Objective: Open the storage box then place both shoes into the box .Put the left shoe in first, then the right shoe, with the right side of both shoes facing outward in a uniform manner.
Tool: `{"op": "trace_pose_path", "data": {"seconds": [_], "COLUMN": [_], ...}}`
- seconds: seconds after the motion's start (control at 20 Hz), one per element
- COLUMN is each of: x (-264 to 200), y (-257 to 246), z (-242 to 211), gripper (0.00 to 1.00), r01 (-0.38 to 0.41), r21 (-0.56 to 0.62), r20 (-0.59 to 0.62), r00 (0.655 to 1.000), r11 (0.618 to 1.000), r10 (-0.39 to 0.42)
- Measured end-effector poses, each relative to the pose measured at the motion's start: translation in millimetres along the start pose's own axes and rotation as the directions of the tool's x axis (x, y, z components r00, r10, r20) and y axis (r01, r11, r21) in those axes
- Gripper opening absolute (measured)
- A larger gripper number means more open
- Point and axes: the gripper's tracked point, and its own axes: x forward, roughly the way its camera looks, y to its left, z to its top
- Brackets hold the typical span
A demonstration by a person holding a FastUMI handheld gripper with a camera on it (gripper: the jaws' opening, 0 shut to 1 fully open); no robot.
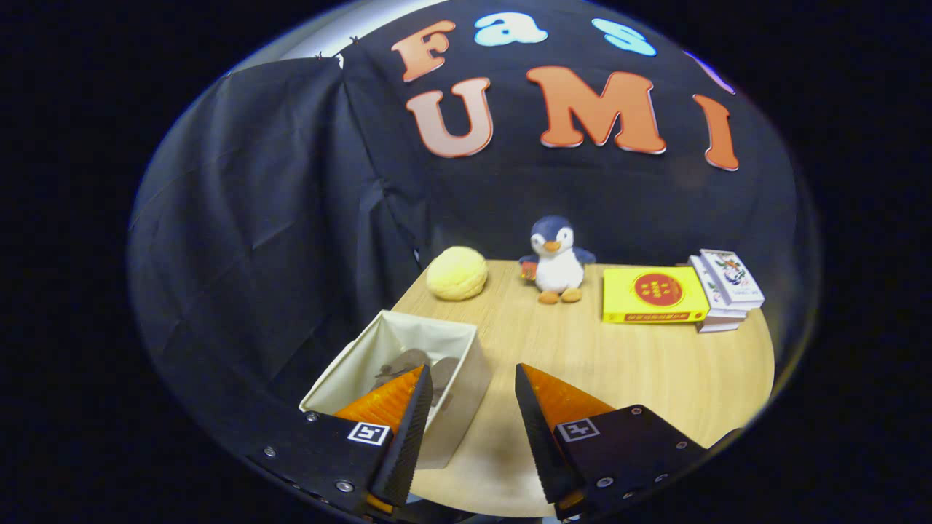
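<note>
The gripper (pixel 466 378) had its fingers spread wide, holding nothing. The storage box (pixel 466 364) sat lower left of centre in the frame, already open, with the left finger hanging over it and something dark inside, maybe shoes, hard to tell.

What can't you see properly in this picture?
- Inside the cream fabric storage box: dark rounded shapes lie there, maybe shoes; one finger of the open, empty gripper covers part of them, so which way they face is unclear.
- Small red thing beside the plush penguin: too small to tell.
- White boxes behind the yellow flat box: partly hidden.
</note>
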Motion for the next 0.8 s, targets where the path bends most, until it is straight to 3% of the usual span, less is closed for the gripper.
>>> {"op": "trace_pose_path", "data": {"seconds": [0.3,0.5,0.8], "x": [-56.5,-85.9,-111.4], "y": [-81.9,-132.5,-174.4], "z": [60.7,88.4,109.2], "gripper": [0.73,0.84,0.93], "r01": [0.119,0.201,0.229], "r21": [-0.032,-0.041,-0.019], "r20": [0.215,0.342,0.463], "r00": [0.97,0.923,0.865], "r11": [0.992,0.979,0.973], "r10": [-0.11,-0.175,-0.195]}}
